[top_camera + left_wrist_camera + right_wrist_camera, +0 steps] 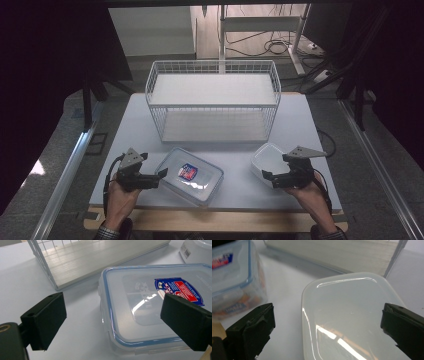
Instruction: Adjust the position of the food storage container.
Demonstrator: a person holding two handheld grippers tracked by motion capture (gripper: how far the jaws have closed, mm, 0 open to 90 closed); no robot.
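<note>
I hold my left gripper (161, 176) low at the near edge of the white table (125, 130). Its two black jaws stand wide apart with nothing between them. It points at the clear plastic box (192, 176), just beside the box's left end but not touching it. The box is flat with round corners, and its see-through lid has a thin blue line all around the rim. On the lid sits a blue and red sticker (178, 290) (the letters are too small and slanted for me to read).

My right gripper (268, 179) is also spread wide and holds nothing. It points at the white box (267, 159), near its front corner. That one is milky, smooth and shiny, with soft round corners.

The two boxes lie apart on the near half of the table. Farther back stands a white wire basket (212, 102) made of thin crossed bars, with a pale ribbed board as its floor.
</note>
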